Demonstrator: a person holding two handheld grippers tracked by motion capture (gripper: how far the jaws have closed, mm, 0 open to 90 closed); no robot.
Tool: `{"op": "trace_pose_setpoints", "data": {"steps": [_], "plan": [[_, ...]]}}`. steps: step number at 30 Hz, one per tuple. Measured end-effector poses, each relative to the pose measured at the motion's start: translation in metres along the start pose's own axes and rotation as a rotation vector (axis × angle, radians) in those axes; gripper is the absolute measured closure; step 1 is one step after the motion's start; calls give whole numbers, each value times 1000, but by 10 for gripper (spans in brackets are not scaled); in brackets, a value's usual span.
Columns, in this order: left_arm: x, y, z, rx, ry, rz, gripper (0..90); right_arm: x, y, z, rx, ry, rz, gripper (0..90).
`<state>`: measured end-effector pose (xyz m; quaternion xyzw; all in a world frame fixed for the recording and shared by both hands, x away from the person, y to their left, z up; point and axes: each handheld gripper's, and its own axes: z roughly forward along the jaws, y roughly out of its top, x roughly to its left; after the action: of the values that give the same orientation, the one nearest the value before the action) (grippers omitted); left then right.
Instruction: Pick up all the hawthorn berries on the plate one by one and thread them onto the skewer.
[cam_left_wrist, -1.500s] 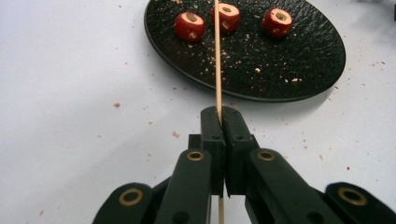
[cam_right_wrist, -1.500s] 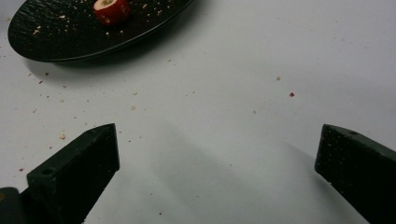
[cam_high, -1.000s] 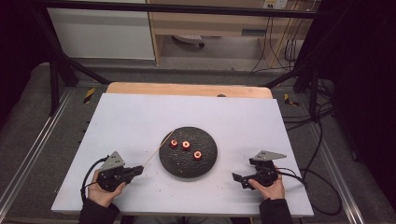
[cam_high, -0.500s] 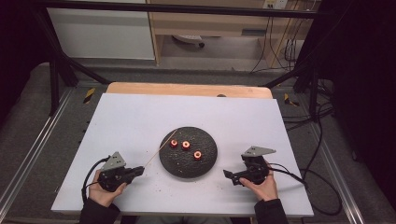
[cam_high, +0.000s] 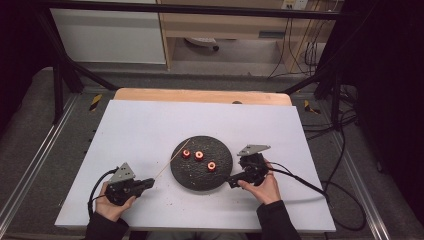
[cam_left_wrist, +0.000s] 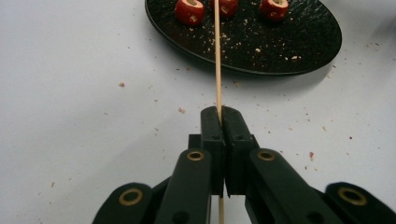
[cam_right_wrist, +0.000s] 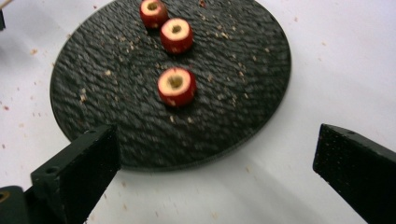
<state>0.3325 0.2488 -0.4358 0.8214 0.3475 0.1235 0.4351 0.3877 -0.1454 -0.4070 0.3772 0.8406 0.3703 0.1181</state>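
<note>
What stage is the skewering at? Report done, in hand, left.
Done: the left gripper is shut on the skewer, whose tip reaches over the black plate.
In hand: the right gripper, jaws open, points at the nearest of the three red fruit pieces.
Left: all three lie loose on the plate, none on the skewer.

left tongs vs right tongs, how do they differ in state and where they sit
The left tongs are shut on a thin wooden skewer; the right tongs stand wide open and empty. The left tongs rest apart from the black plate, skewer aimed at it; the right tongs sit at its rim, facing the nearest cored red fruit. Both are hand-held.
</note>
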Motion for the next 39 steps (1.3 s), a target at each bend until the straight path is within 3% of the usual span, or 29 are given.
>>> {"op": "trace_pose_setpoints", "data": {"steps": [9, 13, 16, 27, 39], "plan": [[-2, 0, 1, 2, -2, 9, 883, 12, 32, 20, 85, -9, -17, 74], [-2, 0, 2, 8, -2, 14, 883, 17, 44, 28, 131, -19, -48, 120], [-2, 0, 2, 7, 0, 15, 883, 19, 50, 36, 167, -13, -37, 162], [-2, 0, 3, 10, 5, 16, 883, 21, 57, 56, 260, 7, -32, 326], [-3, 0, 4, 19, 3, 24, 883, 20, 60, 65, 307, 19, -14, 509]]}}
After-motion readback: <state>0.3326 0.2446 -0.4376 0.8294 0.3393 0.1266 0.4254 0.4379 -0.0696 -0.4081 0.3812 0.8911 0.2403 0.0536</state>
